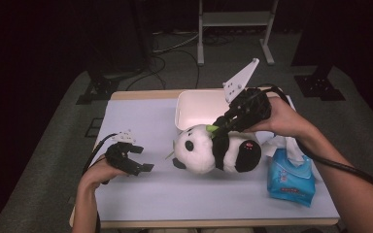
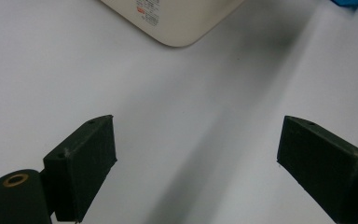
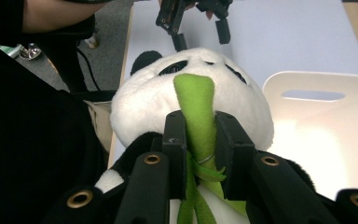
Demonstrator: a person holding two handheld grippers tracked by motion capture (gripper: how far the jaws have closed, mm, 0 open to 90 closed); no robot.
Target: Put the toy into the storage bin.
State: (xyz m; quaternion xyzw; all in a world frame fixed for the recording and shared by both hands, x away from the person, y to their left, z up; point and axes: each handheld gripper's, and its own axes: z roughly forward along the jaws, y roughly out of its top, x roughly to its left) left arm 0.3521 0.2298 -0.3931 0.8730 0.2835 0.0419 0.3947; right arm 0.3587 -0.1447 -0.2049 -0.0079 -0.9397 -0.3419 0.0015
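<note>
R claw [image 3: 200, 135] is pinching the green stalk [image 3: 196, 109] on the panda [image 1: 216, 150], jaws nearly closed on it. Panda is lying on the table [image 1: 141, 194], just in front of the white bin [image 1: 199, 108], w/ wipes pack [image 1: 291, 177] beside it. L claw [image 1: 138, 159] is hovering over the table, jaws wide apart, holding nothing.
</note>
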